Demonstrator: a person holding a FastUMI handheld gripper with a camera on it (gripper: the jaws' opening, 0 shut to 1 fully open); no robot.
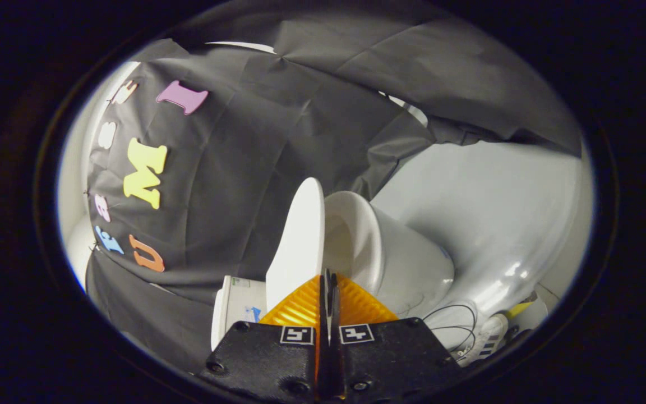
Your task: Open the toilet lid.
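The white toilet lid [300, 241] stands lifted well off the seat and bowl [379, 252], with a wide gap between them; the whole scene appears rolled sideways. My gripper [328, 279] has its orange fingers [300, 306] pressed together on the lid's front edge, and a thin white sliver of lid shows between them. The bowl's pale inside is visible just beyond the fingertips, beside the lid. The white tank [237, 308] sits behind the lid's hinge end.
Black cloth wall hangs close behind the toilet and tank. A pale glossy floor [497, 213] spreads beyond the bowl. A striped shoe [483, 339] and thin black cables [457, 320] lie on the floor near the toilet's base.
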